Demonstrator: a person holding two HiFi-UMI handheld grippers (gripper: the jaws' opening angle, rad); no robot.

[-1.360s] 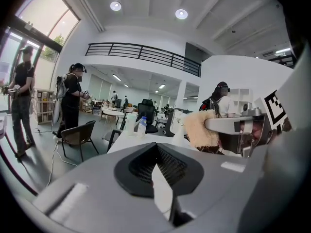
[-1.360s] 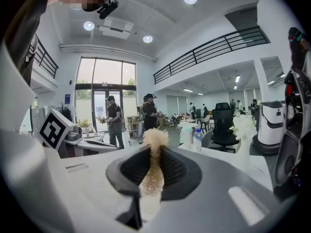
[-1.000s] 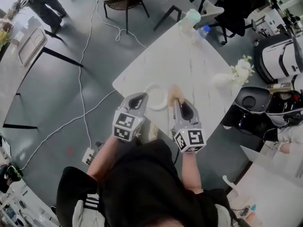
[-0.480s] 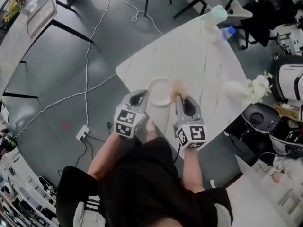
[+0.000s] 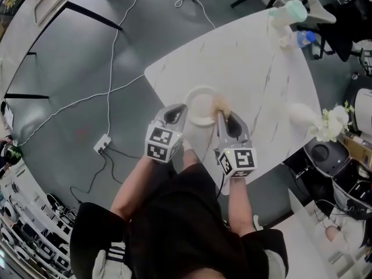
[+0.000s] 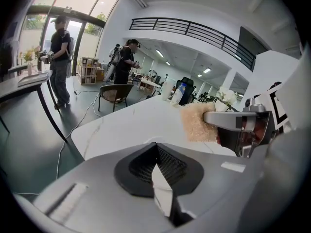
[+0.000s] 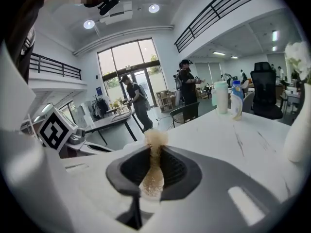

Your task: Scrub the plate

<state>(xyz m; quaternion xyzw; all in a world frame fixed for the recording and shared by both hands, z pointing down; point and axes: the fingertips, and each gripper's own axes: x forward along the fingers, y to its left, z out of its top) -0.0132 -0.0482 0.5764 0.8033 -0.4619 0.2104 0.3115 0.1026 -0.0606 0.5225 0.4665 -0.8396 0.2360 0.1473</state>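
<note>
Head view: one plate [image 5: 201, 106] lies on the white desk [image 5: 256, 68], at 12 o'clock from the two tongs. The left tongs [image 5: 183, 110] meet its 8 o'clock rim.

Left gripper view: those tongs are pinched together on the plate's rim.

Right gripper view: the right tongs [image 7: 153, 155] clamp one sponge [image 7: 156, 138]. Two containers [image 7: 221, 97] stand at 2 o'clock.

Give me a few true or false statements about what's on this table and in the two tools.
The right tool grips a tan sponge. True.
The left tool is open and empty. False: it is shut on the white plate's rim.
The table has a dark wooden top. False: it is white with thin veins.
White flowers stand on the table. True.
</note>
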